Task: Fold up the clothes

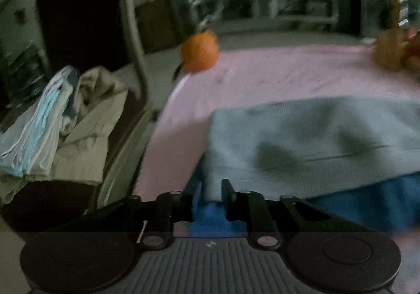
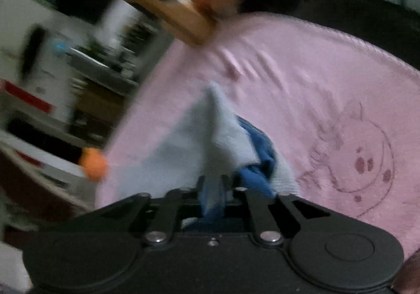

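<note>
A pale grey-blue knit garment (image 1: 315, 136) with a darker blue inner side (image 1: 367, 204) lies on a pink blanket (image 1: 262, 76). At the bottom of the left wrist view, my left gripper (image 1: 210, 202) is shut on the garment's near corner, and the fabric fills the gap between the fingers. In the right wrist view the same garment (image 2: 210, 141) rises in a peak from the blanket (image 2: 315, 78), showing a fold of its blue side (image 2: 260, 160). My right gripper (image 2: 213, 189) is shut on a bunched edge of it.
A dark chair (image 1: 78, 18) at the left holds a pile of loose clothes (image 1: 65, 125). An orange ball (image 1: 199, 51) sits at the blanket's far left corner, and a brown plush toy (image 1: 391, 49) at the far right. A tan wooden object (image 2: 162, 7) stands beyond the blanket.
</note>
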### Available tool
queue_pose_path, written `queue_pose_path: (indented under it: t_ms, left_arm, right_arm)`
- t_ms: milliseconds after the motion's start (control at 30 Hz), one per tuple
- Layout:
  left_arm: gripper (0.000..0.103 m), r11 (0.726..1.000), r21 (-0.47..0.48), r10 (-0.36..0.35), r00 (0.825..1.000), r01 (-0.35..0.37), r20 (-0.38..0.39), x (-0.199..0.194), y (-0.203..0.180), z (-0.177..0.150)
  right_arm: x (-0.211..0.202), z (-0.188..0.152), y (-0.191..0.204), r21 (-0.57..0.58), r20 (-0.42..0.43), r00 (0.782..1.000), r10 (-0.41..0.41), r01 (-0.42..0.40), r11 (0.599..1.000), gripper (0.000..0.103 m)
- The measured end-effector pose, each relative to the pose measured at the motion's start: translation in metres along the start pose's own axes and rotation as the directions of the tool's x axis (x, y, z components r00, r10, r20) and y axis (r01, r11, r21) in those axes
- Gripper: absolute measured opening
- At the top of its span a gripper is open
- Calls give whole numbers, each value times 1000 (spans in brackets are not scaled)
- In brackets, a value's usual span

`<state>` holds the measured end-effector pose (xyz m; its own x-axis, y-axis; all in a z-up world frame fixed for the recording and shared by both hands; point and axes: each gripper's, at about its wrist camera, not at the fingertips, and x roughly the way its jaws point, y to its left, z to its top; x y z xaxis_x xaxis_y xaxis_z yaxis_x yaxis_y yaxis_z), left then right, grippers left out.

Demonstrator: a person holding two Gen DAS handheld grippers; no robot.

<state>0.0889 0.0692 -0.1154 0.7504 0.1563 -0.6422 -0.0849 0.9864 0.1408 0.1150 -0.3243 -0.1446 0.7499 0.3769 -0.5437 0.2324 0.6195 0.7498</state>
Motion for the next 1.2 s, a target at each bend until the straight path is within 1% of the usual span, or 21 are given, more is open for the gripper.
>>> queue_pose_path:
  t_ms: [33, 67, 100, 133, 233, 267, 300, 367, 467, 567, 667, 767, 867, 933, 967, 1000, 1100, 1200]
  left_arm:
    - [22, 999, -15, -52, 999, 53, 9, -7, 0, -1]
    - [22, 994, -33, -102, 995, 103, 6, -11, -1, -2]
    - [22, 987, -51, -152, 988, 152, 4, -15, -1, -3]
    - [22, 980, -61, -191, 982, 190, -5, -16, -4, -3]
    - [22, 967, -51, -250, 967, 248, -51, -11, -20, -1]
    - [22, 963, -47, -266, 962, 264, -67, -9, -26, -1]
    - [22, 959, -43, -283, 955, 281, -84, -7, -32, -2]
    - [24, 950, -31, -312, 944, 311, -109, -6, -44, -3]
    - [26, 943, 9, -330, 936, 333, -126, -8, -63, -6]
    - [26, 941, 38, -327, 935, 335, -137, -7, -71, -9]
    - [26, 942, 33, -327, 933, 335, -149, -3, -70, -11]
    - [26, 944, 14, -323, 933, 330, -157, 0, -67, -11]
    - [26, 946, 3, -321, 934, 326, -159, 2, -63, -11]
    - [26, 945, -6, -323, 933, 326, -157, 2, -60, -11]
    - [26, 945, -10, -323, 933, 326, -156, 2, -58, -11]
    - [26, 945, -16, -324, 933, 326, -156, 2, -57, -11]
    - [26, 945, -25, -325, 932, 325, -161, 3, -57, -10]
    - [26, 946, -13, -322, 933, 324, -160, 3, -59, -11]
  right_arm:
    - [-13, 1, -1, -10, 22, 999, 37, -36, 999, 18]
    - [-24, 3, -4, -10, 40, 998, 56, -56, 998, 23]
    - [-31, 4, -10, 7, 53, 997, 62, -63, 998, 27]
    - [-35, 5, -17, 36, 56, 997, 56, -58, 998, 33]
    - [-32, 3, -43, 154, 26, 1000, -7, 3, 988, 42]
    - [-29, 3, -47, 169, 16, 999, -28, 25, 985, 45]
    - [-24, 2, -49, 170, 7, 999, -49, 47, 984, 47]
    - [-16, 0, -51, 169, -10, 996, -86, 86, 982, 61]
    - [-6, -2, -53, 159, -3, 995, -96, 96, 983, 67]
    - [5, -2, -53, 155, 7, 995, -95, 93, 984, 67]
    - [12, 0, -57, 160, 30, 998, -51, 45, 986, 67]
    - [18, 2, -61, 170, 37, 999, -10, 3, 985, 66]
    - [19, 2, -65, 209, -25, 999, 26, -20, 978, 63]
    - [16, -2, -74, 297, -82, 994, 71, -44, 954, 62]
    - [16, -4, -78, 339, -111, 989, 94, -51, 940, 54]
    - [14, -7, -82, 368, -134, 985, 109, -53, 928, 51]
    - [17, -12, -80, 369, -182, 974, 137, -62, 927, 50]
    - [25, -17, -72, 351, -217, 965, 150, -66, 934, 50]
